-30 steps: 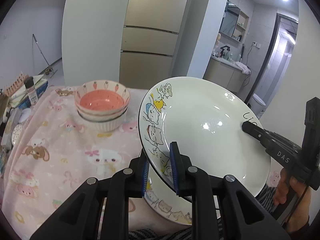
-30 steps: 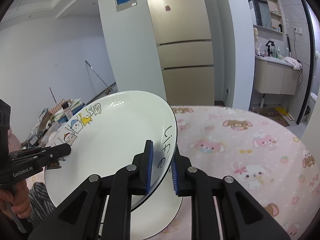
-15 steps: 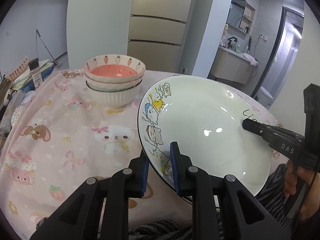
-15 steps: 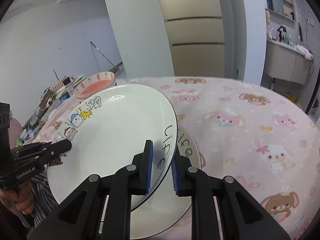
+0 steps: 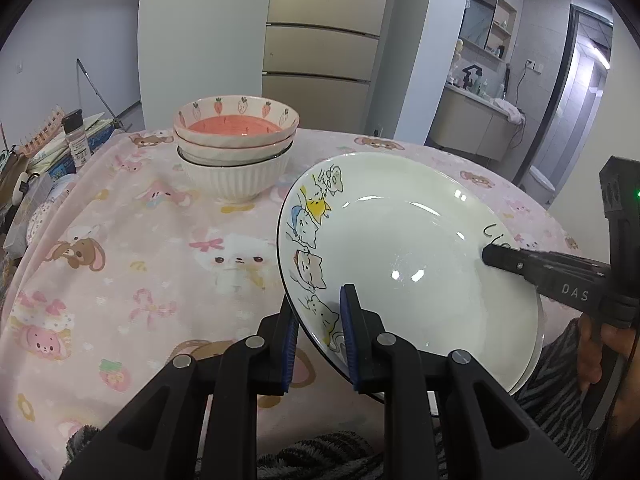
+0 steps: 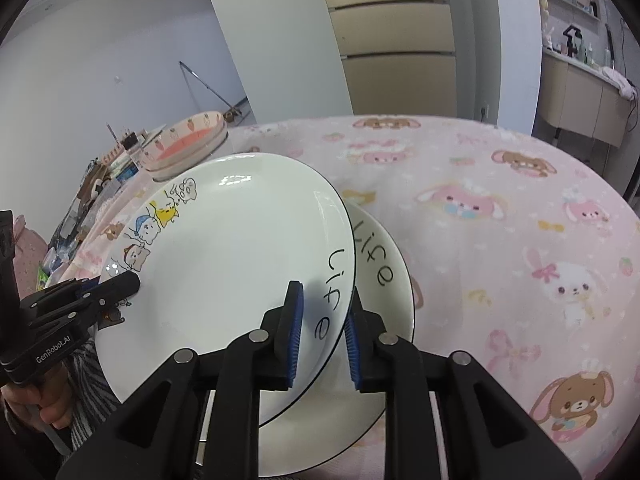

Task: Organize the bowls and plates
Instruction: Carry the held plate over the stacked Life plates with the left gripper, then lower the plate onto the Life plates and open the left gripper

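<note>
My left gripper (image 5: pixel 318 342) and right gripper (image 6: pixel 322 338) are matte black, each with two angular link arms, silver round pivot screws and blue ribbed pads (image 5: pixel 346 332). White lettering reads "GenRobot.AI" on the left housing and "DAS" on the right. A green indicator glows at 3 o'clock. Striped grey sleeve (image 6: pixel 82 376).

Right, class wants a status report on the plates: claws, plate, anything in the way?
Both claws, left and right, grip top plate by opposite rims. Second plate directly under it. Bowls stacked apart, nothing blocking.
</note>
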Tool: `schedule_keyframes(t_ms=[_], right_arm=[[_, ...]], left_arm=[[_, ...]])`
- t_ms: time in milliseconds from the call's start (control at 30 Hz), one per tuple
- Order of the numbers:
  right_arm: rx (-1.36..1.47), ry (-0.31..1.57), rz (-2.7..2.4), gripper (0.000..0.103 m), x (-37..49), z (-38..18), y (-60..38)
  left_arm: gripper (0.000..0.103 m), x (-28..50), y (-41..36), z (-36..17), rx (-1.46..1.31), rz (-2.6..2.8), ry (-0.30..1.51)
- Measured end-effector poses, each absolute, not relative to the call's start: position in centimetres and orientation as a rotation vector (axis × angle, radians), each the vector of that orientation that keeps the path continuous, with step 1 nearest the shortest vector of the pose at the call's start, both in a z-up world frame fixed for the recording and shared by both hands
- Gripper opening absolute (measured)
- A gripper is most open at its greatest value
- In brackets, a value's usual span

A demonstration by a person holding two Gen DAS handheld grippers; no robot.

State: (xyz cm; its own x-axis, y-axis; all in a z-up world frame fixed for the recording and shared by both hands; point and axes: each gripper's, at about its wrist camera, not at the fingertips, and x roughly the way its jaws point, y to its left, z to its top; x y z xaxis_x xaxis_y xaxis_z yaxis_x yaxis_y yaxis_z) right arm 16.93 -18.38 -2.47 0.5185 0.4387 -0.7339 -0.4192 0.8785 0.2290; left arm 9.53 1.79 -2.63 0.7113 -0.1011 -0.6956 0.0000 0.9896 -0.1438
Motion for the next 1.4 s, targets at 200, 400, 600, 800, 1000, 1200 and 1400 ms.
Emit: schedule_keyframes(t_ms=[200, 400, 600, 800, 1000, 1200, 1400], right_arm=[[0.011, 0.904, 0.510, 0.020, 16.7, -2.6, -18.6], [-0.088, 0.877, 0.453, 0.022, 16.0, -2.3, -17.9], [-0.174, 0.837, 0.420, 0.023, 15.3, -1.9, -17.7], [-0.179, 0.800, 0.397, 0.023, 15.0, -1.3, -18.2], [-0.159, 0.746, 0.367, 0.062, 14.6, -0.5, -18.6], [-0.135, 0.698, 0.342, 0.083, 14.3, 0.2, -19.2], [-0.105, 0.665, 0.362, 0.102, 14.0, 0.8, -19.5]], left_arm=[[0.022, 9.5, 1.7, -2.8, -0.130, -0.066, 0.778], [0.023, 9.4, 1.7, -2.8, -0.132, -0.076, 0.775], [0.024, 9.5, 1.5, -2.8, -0.124, -0.082, 0.778], [0.025, 9.9, 0.8, -3.2, -0.085, -0.102, 0.797], [0.027, 10.1, 0.1, -3.5, -0.053, -0.111, 0.820], [0.027, 10.1, -0.5, -3.6, -0.007, -0.099, 0.822], [0.036, 9.6, -0.2, -3.2, -0.015, -0.089, 0.795]])
